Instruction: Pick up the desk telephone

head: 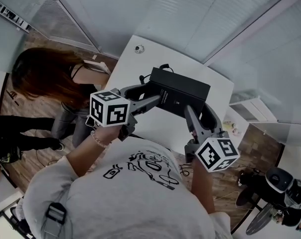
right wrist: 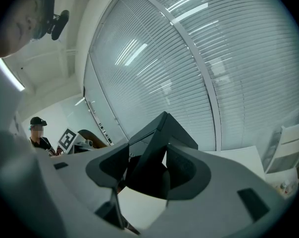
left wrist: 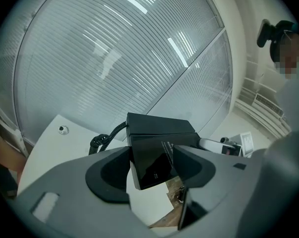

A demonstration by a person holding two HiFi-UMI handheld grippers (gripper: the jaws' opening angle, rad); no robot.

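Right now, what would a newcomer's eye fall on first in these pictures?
First comes the black telephone, gripped on both sides by the left tool and the right tool and tilted above the white table. Next comes a person with long hair sitting at the table's left edge.

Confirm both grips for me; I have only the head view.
Observer: The left gripper view shows the left tongs closed on a corner of the black desk telephone.
Operator: Now the right side.
Observer: The right gripper view shows the right tongs shut on the telephone's edge.
Operator: Check beyond it.
Observer: A person in a dark cap stands at that view's far left.
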